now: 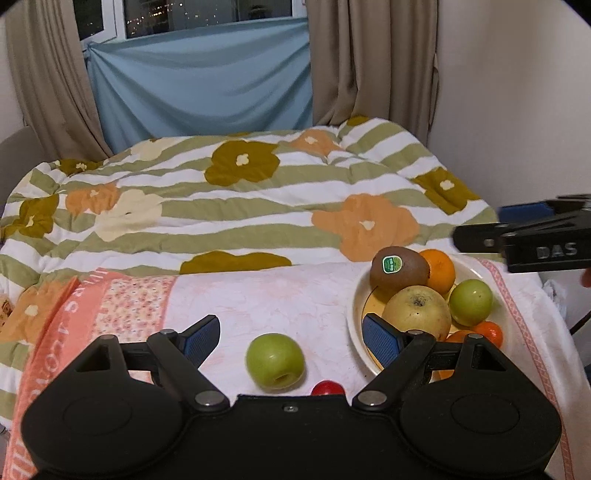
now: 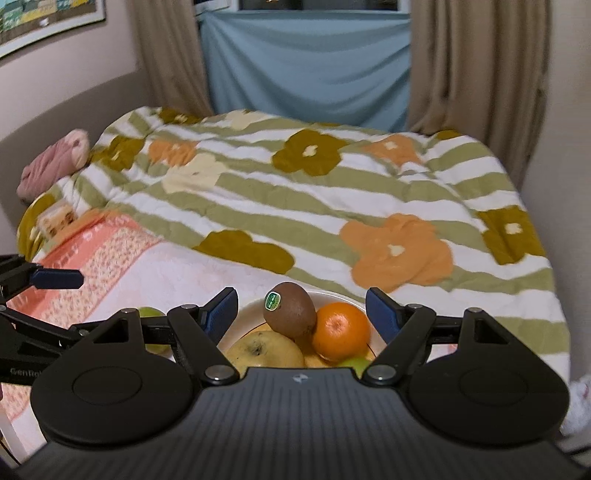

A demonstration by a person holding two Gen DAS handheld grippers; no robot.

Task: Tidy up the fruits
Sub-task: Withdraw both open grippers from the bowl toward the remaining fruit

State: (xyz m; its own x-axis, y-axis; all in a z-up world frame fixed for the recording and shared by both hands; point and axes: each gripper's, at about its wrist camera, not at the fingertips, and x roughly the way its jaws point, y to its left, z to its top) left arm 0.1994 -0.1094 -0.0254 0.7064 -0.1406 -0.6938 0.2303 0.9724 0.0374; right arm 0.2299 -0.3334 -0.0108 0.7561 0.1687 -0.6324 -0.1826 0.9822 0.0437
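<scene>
Left tongs (image 1: 291,338) apart around loose green apple (image 1: 275,360); right tongs (image 2: 301,310) apart, empty, over plate (image 1: 356,306). Risk: apple rolls on soft bedding; perched kiwi (image 1: 399,267) tumbles if nudged

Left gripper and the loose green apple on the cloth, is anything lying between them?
No. In the left wrist view the open left gripper frames the round green apple, with only bare pale cloth around.

Floral striped quilt (image 1: 236,199) on bed — beige curtains (image 1: 369,62), blue cloth (image 1: 199,81), dark window (image 1: 207,14) behind.
</scene>
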